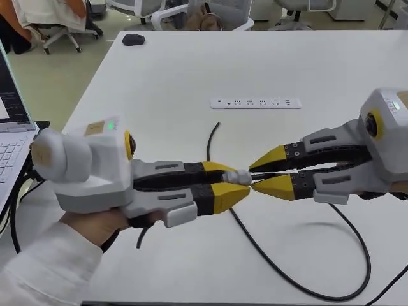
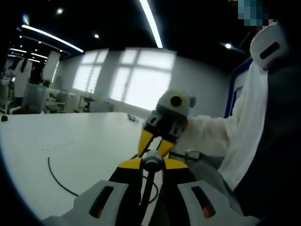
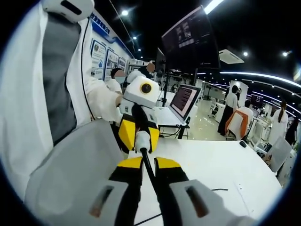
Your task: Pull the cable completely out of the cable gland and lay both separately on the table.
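**Laptop**: at 9 o'clock in the head view, on the desk edge, partly in frame.

**Left gripper**: held in a hand at 8 o'clock, raised over the desk and pointing toward 3 o'clock. The fingers are drawn nearly together, clamped on the cable gland, a small pale body at their tips.

**Cable**: black, and it runs into the gland on the side facing the right gripper. One stretch lies on the desk toward 12 o'clock of the grippers. Another sweeps in a wide loop through 5 o'clock below them.

**Right gripper**: comes in from 3 o'clock, tip to tip with the left one. The fingers are closed to a narrow gap, pinching the cable just beside the gland.

**Surroundings:** a mouse sits at 11 o'clock near the far edge. A power strip lies at 12 o'clock, well apart from the grippers. The loop of cable lies under both grippers.

**Left gripper view:** the gland is seen end-on between the yellow fingers. Black cable drops behind it.

**Right gripper view:** the cable runs as a thin line from between the fingers up to the gland. The open laptop screen shows at 1 o'clock.
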`<control>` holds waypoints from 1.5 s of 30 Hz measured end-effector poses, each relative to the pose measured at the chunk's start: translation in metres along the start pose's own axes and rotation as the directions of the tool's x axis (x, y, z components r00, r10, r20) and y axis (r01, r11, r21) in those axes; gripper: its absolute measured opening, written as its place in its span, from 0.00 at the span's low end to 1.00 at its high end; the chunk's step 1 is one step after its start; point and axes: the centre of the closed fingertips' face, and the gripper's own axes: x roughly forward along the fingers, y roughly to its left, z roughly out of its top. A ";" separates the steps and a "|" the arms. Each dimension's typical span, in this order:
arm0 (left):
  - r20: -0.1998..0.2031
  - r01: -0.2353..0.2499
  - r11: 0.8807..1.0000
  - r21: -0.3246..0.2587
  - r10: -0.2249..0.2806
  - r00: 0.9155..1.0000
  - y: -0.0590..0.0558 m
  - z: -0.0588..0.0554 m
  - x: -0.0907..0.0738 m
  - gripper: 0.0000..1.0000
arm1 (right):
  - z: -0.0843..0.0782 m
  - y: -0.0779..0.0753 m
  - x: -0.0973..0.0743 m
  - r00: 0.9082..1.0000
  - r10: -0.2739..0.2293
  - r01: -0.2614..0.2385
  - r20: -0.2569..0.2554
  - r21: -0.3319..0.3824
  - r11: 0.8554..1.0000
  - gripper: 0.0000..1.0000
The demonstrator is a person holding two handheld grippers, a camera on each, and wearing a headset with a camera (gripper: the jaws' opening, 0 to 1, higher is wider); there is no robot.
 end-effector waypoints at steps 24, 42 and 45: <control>0.006 -0.026 1.000 -0.015 0.026 1.000 0.008 -0.001 -0.007 0.17 | -0.018 -0.009 -0.015 0.998 -0.041 0.043 -0.039 0.029 0.999 0.06; 0.005 -0.020 1.000 -0.014 0.020 1.000 0.007 0.001 -0.006 0.17 | -0.031 -0.014 -0.030 0.994 -0.096 0.100 -0.059 0.071 0.992 0.06; 0.003 -0.019 1.000 -0.012 0.019 1.000 0.007 0.001 -0.006 0.17 | -0.032 -0.013 -0.029 0.994 -0.094 0.098 -0.056 0.077 0.992 0.06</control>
